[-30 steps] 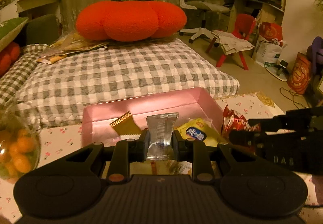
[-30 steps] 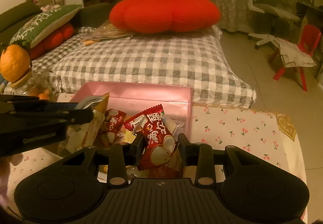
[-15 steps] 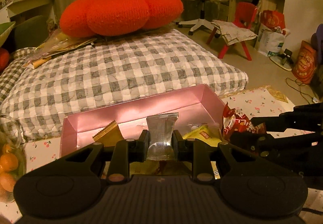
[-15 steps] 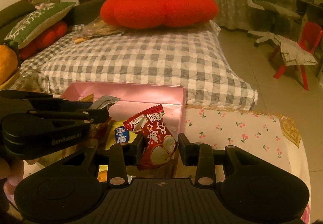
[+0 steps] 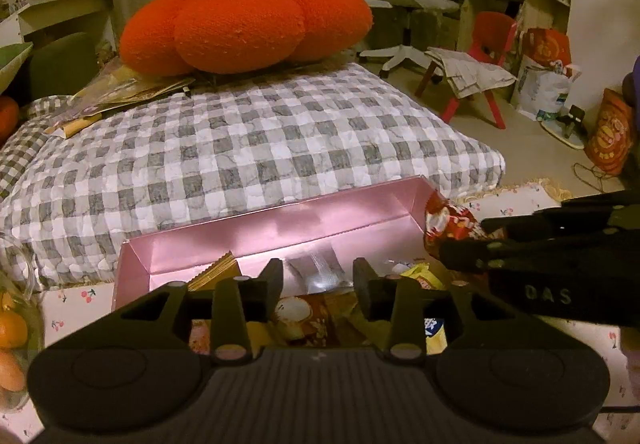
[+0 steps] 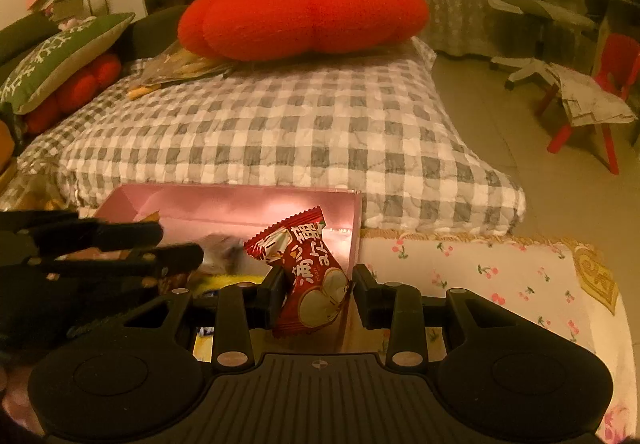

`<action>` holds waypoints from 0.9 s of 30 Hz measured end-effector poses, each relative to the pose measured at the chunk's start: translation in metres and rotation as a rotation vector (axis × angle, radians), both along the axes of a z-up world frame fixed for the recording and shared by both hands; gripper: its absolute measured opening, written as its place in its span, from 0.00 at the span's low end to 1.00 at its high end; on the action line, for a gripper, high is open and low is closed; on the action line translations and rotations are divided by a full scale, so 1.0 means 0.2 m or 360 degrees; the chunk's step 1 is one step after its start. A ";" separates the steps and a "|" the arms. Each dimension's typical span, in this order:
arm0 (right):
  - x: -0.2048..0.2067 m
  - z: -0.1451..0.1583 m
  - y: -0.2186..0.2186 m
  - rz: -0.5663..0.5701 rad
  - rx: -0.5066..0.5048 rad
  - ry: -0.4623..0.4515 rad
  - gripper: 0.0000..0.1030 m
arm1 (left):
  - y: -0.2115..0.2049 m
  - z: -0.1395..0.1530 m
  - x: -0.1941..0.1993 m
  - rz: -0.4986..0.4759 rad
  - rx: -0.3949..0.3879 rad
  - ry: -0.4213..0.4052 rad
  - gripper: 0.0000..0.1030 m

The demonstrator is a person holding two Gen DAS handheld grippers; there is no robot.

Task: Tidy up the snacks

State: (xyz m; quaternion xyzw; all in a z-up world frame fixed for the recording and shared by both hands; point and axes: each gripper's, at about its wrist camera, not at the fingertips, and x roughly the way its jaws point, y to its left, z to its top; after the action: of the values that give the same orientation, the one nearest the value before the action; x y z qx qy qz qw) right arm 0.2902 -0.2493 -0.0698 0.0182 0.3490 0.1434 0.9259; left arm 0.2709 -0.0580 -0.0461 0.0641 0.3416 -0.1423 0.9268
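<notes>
A pink box (image 5: pixel 280 228) sits on the cherry-print cloth and holds several snack packets. My left gripper (image 5: pixel 319 276) hovers over the box's near side with its jaws opening. A silver packet (image 5: pixel 316 270), blurred, lies between the fingers, and the pads stand apart from it. In the right wrist view the left gripper (image 6: pixel 182 244) reaches in from the left, with the silver packet (image 6: pixel 220 248) beyond its tips. My right gripper (image 6: pixel 318 284) is shut on a red snack packet (image 6: pixel 308 272) at the pink box's (image 6: pixel 240 203) right end. The left wrist view shows the right gripper (image 5: pixel 460 252) holding that red packet (image 5: pixel 448 219).
A glass jar of oranges (image 5: pixel 12 332) stands left of the box. Behind the box lies a grey checked mattress (image 5: pixel 240 147) with a big red cushion (image 5: pixel 240 31). The cherry-print cloth (image 6: pixel 480 276) stretches right of the box. A red chair (image 6: pixel 612 83) stands on the floor.
My left jaws have parted and the silver packet has slipped down from between them towards the box. My right gripper has carried the red packet closer to the box's right wall.
</notes>
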 end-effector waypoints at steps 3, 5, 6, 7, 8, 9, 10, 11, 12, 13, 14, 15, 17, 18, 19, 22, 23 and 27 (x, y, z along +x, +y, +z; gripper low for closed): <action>0.04 0.00 0.00 -0.0006 0.0012 -0.0004 0.34 | 0.00 0.00 0.00 0.0005 -0.0019 -0.0008 0.40; 0.06 0.00 0.00 -0.0010 0.0019 -0.0013 0.34 | 0.00 0.01 -0.01 -0.0001 -0.0022 -0.0017 0.45; 0.07 0.00 0.00 -0.0013 0.0019 -0.0015 0.34 | 0.00 0.01 -0.01 -0.0004 -0.0021 -0.0021 0.48; 0.07 0.00 0.01 -0.0015 0.0017 -0.0018 0.34 | 0.00 0.01 -0.02 -0.0008 -0.0020 -0.0026 0.51; 0.08 0.01 0.01 -0.0016 0.0016 -0.0023 0.35 | 0.00 0.01 -0.02 -0.0010 -0.0021 -0.0031 0.53; 0.08 0.01 0.01 -0.0016 0.0019 -0.0027 0.35 | 0.01 0.01 -0.03 -0.0011 -0.0023 -0.0034 0.54; 0.08 0.01 0.01 -0.0022 0.0025 -0.0029 0.37 | 0.01 0.01 -0.03 -0.0011 -0.0026 -0.0034 0.55; 0.09 0.01 0.01 -0.0030 0.0033 -0.0033 0.38 | 0.01 0.01 -0.03 -0.0012 -0.0027 -0.0031 0.56; 0.09 0.02 0.01 -0.0033 0.0041 -0.0031 0.38 | 0.01 0.01 -0.03 -0.0012 -0.0025 -0.0029 0.57; 0.09 0.02 0.02 -0.0034 0.0047 -0.0027 0.38 | 0.01 0.01 -0.03 -0.0012 -0.0022 -0.0028 0.59; 0.10 0.02 0.02 -0.0037 0.0046 -0.0024 0.39 | 0.01 0.01 -0.03 -0.0012 -0.0018 -0.0029 0.61; 0.10 0.03 0.02 -0.0042 0.0042 -0.0024 0.42 | 0.01 0.00 -0.03 -0.0011 -0.0017 -0.0030 0.62; 0.10 0.03 0.02 -0.0054 0.0043 -0.0030 0.52 | 0.01 0.00 -0.04 -0.0009 -0.0016 -0.0028 0.65; 0.09 0.04 0.02 -0.0060 0.0049 -0.0030 0.55 | 0.02 0.00 -0.04 -0.0007 -0.0017 -0.0028 0.65; 0.09 0.04 0.02 -0.0066 0.0054 -0.0028 0.61 | 0.02 0.00 -0.05 -0.0006 -0.0017 -0.0027 0.67; 0.07 0.05 0.00 -0.0098 0.0057 -0.0030 0.71 | 0.03 0.01 -0.07 -0.0002 -0.0016 -0.0028 0.74; 0.06 0.05 -0.01 -0.0106 0.0055 -0.0028 0.74 | 0.03 0.01 -0.07 0.0001 -0.0012 -0.0026 0.79; 0.01 0.07 -0.03 -0.0136 0.0038 -0.0016 0.84 | 0.04 0.04 -0.12 0.0015 0.0009 -0.0042 0.88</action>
State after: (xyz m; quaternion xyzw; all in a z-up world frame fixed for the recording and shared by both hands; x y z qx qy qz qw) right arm 0.2924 -0.2561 -0.0561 0.0432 0.3414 0.1080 0.9327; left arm 0.2463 -0.0496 -0.0387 0.0668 0.3299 -0.1361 0.9318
